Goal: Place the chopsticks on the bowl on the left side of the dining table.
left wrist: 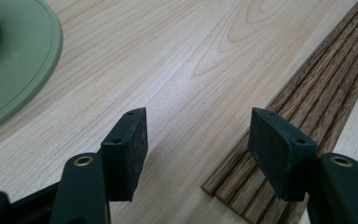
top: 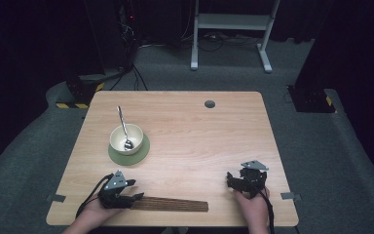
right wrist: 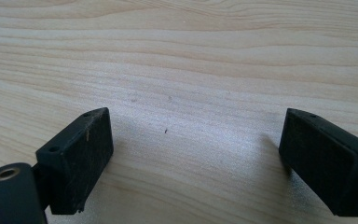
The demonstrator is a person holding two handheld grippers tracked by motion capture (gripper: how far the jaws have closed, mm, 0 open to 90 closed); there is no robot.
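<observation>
Item one, my left gripper [top: 137, 190]: in the high view it sits at the near left of the tabletop [top: 199, 136], at the left end of the slatted wooden mat [top: 170, 204]; its jaws stand apart with nothing pressed between them. The left gripper view adds what the high view cannot resolve: the mat [left wrist: 307, 107] lies flat under the right-hand jaw, its end just beside that pad, while the left-hand jaw hangs over bare wood. Item two, the mat itself: a long narrow strip of dark brown ribbed slats laid side by side, running along the near edge of the tabletop between my two hands. Item three, farther back on the left: a cream bowl [top: 126, 138] with a metal spoon [top: 123, 127] leaning in it, set on a round green coaster [top: 141, 152]; the coaster's rim [left wrist: 23, 70] shows at the upper left of the left gripper view, well apart from the mat. Item four, my right gripper [top: 230, 181]: near right, jaws wide apart, and the right gripper view shows bare tabletop between them. Nothing lies between the left gripper and the mat.
</observation>
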